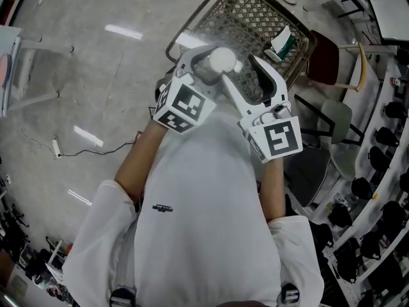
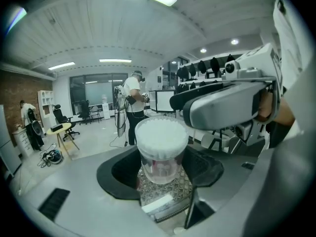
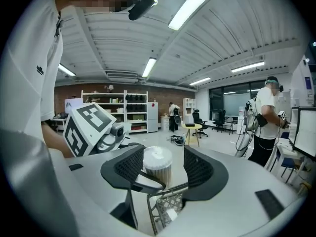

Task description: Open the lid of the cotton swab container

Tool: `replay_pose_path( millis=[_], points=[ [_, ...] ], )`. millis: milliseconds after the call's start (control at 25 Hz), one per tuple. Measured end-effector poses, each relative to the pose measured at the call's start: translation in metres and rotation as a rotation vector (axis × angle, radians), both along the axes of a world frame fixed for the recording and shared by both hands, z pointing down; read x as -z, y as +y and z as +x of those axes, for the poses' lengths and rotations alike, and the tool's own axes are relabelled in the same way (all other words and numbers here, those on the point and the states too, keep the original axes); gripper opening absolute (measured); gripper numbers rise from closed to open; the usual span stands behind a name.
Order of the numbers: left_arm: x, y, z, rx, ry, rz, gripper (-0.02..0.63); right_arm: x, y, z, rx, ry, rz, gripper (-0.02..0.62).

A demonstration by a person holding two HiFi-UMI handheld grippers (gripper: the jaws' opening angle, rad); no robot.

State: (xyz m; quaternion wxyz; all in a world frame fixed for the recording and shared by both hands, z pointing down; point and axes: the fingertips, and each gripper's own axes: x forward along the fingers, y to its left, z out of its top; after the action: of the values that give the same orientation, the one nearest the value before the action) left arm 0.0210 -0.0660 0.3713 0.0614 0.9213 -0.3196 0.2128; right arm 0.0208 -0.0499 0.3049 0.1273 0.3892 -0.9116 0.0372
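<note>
We held the clear round plastic cotton swab container (image 2: pixel 161 147) clamped in our left gripper (image 2: pixel 160 174) above a wire basket (image 1: pixel 252 15); our right gripper (image 3: pixel 165 174) stood open.

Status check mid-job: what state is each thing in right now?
Left gripper: shut on the cotton swab container.
Cotton swab container: upright, held over the wire basket; whether opened, cannot tell.
Right gripper: open, gripping nothing.
Wire basket: holds a small packet.

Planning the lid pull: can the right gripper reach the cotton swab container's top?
Likely yes: right gripper stands open facing the cotton swab container, which the left gripper holds up; nothing lies between.
</note>
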Motion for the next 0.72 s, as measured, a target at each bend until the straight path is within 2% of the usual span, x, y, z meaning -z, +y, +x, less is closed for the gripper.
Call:
replay_pose_path(
  millis=[160,360,720],
  points=[
    [0.001,0.003,0.001,-0.005,-0.018,0.007,0.25,-0.002,-0.001,-0.014,0.043,0.014,-0.008,0.247],
    [0.002,0.006,0.002,-0.002,-0.028,0.004,0.25,-0.008,-0.003,-0.025,0.071,0.051,-0.04,0.247],
    [0.002,0.01,0.0,0.021,-0.087,0.039,0.25,-0.015,-0.002,-0.028,0.066,0.09,-0.07,0.247]
  ],
)
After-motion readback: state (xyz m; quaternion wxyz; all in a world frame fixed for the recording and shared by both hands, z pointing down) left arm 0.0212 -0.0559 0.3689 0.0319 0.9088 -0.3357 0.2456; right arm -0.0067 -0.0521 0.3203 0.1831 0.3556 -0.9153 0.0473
